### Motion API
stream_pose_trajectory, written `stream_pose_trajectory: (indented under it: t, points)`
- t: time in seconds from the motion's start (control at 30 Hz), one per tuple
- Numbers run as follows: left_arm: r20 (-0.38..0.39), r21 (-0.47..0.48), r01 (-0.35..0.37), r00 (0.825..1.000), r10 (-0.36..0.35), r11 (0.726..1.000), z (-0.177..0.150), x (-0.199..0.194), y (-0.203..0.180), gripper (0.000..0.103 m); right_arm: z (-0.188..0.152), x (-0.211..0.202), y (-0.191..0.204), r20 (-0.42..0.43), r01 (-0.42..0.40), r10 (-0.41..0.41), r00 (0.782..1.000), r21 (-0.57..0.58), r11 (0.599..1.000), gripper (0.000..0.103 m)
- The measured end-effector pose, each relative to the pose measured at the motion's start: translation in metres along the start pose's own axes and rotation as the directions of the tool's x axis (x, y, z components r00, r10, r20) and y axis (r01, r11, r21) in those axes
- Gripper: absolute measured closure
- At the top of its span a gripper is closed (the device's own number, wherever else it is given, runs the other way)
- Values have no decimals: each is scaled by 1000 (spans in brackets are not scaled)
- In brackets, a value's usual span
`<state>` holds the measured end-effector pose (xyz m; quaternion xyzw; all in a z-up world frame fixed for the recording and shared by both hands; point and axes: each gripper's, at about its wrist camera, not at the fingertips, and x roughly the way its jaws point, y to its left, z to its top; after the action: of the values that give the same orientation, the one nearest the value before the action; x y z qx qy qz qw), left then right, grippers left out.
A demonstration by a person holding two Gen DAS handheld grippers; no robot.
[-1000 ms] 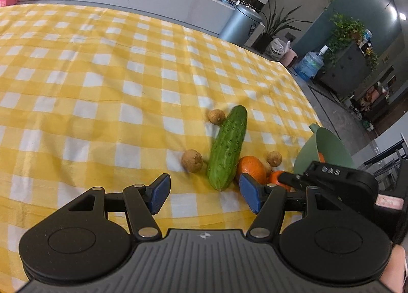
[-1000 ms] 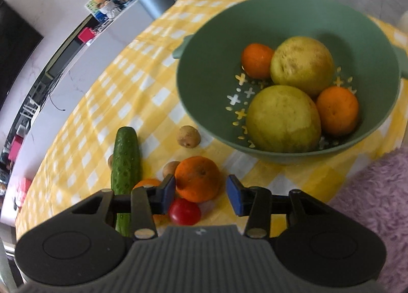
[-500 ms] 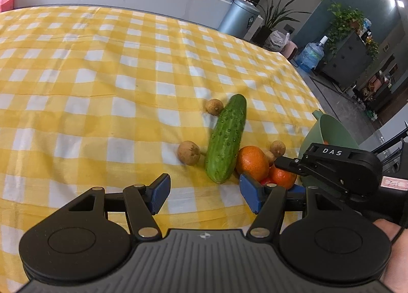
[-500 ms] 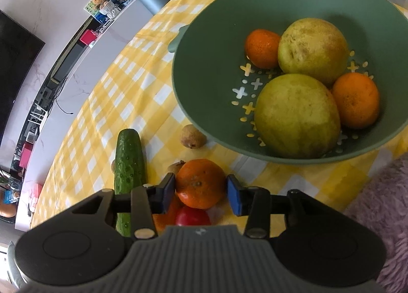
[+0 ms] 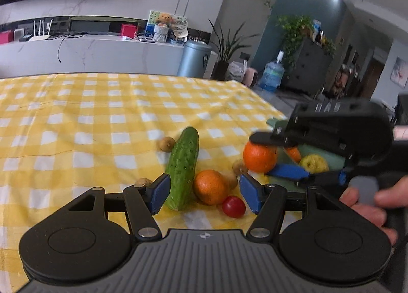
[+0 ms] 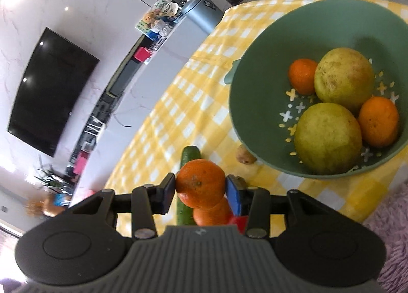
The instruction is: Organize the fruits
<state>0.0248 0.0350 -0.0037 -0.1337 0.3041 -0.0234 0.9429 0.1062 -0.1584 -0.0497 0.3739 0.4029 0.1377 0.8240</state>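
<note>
My right gripper is shut on an orange and holds it above the table; in the left wrist view the same orange hangs in the right gripper to the right. My left gripper is open and empty, low over the yellow checked cloth. Between its fingers lie a cucumber, a second orange and a cherry tomato. The green bowl holds two yellow pears and two small oranges.
Small brown fruits lie around the cucumber, one beside the bowl's rim. The table's far edge runs behind, with a counter and bin beyond. A pink fluffy cloth lies at the right.
My right gripper closed on the orange and lifted it off the cloth toward the bowl. My left gripper tilted up and moved closer to the cucumber and the second orange.
</note>
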Motion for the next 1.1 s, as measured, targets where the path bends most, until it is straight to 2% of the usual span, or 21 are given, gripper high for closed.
stream_pose_trajectory:
  t: [0.1, 0.33, 0.5, 0.63, 0.77, 0.93, 1.0, 1.07, 1.1]
  points:
    - [-17, 43, -44, 999, 45, 998, -5, 8, -10, 30, 3, 0, 0, -14, -35, 35, 999, 4, 999, 63]
    - [-31, 137, -81, 996, 86, 987, -5, 27, -31, 31, 9, -4, -3, -16, -106, 106, 994, 14, 994, 63]
    - [-67, 156, -103, 991, 115, 982, -1, 45, -35, 33, 13, -6, -5, -9, -135, 136, 991, 32, 990, 63]
    - [-49, 180, -129, 989, 140, 975, -1, 49, -43, 33, 14, -5, -6, -22, -147, 149, 989, 50, 988, 63]
    - [-47, 268, -174, 980, 194, 948, -3, 58, -57, 33, 14, 1, -10, -47, -159, 163, 986, 81, 984, 63]
    - [-48, 356, -252, 957, 287, 900, -9, 64, -75, 40, 15, -4, -8, -30, -160, 163, 986, 74, 984, 63]
    - [-44, 361, -269, 951, 305, 893, -10, 67, -78, 41, 15, -6, -9, -28, -162, 164, 986, 78, 984, 63]
    - [-58, 362, -271, 948, 312, 892, -9, 68, -81, 47, 15, -7, -9, -28, -162, 164, 986, 79, 984, 63]
    - [-79, 354, -258, 949, 304, 899, -7, 68, -80, 56, 15, -7, -9, -29, -162, 164, 986, 77, 984, 63]
